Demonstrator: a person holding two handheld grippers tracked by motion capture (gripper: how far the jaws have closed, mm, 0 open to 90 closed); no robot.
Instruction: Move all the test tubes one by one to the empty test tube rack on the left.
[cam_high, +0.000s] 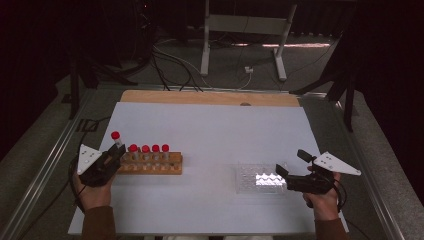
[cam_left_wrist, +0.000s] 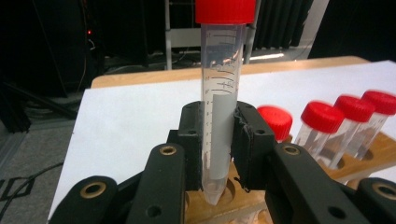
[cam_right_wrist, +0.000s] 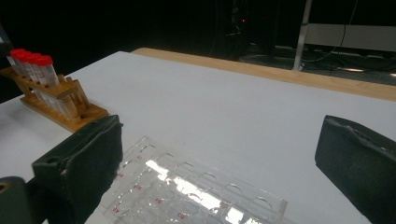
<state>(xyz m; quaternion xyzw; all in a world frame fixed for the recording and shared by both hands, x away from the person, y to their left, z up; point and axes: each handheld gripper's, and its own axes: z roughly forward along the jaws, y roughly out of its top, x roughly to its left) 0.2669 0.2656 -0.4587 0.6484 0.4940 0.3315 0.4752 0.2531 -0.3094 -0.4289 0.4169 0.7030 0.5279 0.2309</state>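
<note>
**Tube poised over the rack's end hole**

The left gripper is pinching a red-capped tube upright, its tip sitting at the wooden rack's leftmost hole. The right gripper is resting with jaws spread beside the clear well plate.

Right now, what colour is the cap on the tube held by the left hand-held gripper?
Red cap; the left gripper view shows it best.

Dim room, dark surround; glare on clear well plate; soft focus.
</note>
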